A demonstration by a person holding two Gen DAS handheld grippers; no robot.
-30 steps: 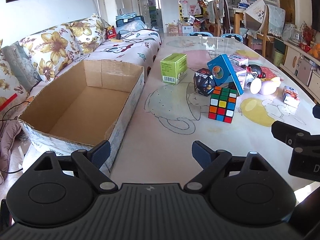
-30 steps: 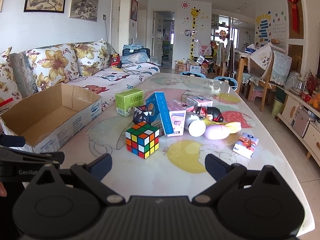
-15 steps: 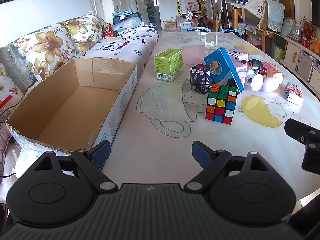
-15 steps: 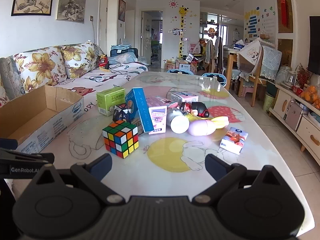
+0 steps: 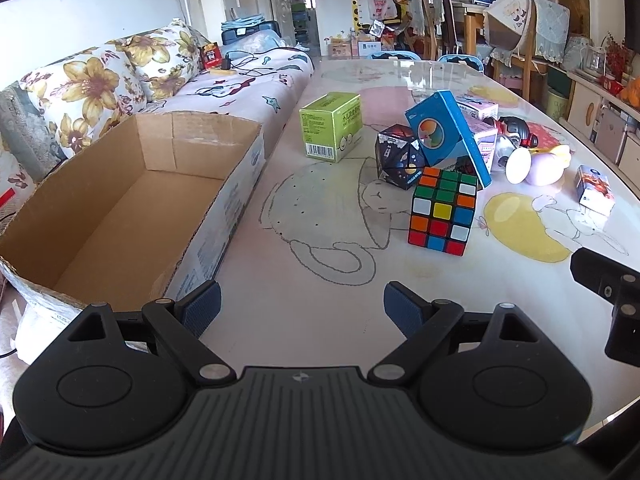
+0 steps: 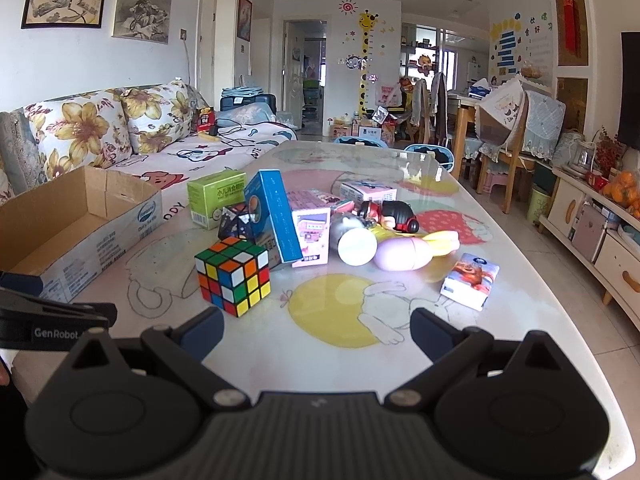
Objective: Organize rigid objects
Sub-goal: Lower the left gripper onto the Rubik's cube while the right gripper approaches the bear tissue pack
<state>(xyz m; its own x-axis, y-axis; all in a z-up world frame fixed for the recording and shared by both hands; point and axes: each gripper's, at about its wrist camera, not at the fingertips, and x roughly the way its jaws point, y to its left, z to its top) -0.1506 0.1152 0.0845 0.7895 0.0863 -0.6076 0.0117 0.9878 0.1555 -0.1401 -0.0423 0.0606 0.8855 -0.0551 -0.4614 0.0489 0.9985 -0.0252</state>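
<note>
Rubik's cube [image 5: 442, 210] stands nearest of the clutter, well right of the empty cardboard box [image 5: 132, 200] set alongside probably to receive it, while left gripper [image 5: 302, 308] and right gripper [image 6: 316, 330] hover short, both spread and holding nothing.

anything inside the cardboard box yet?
The cardboard box shows only bare floor. The near left corner is hidden behind its wall and the left gripper.

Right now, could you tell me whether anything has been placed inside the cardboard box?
No, the cardboard box shows only its bare brown floor in the left wrist view.
</note>
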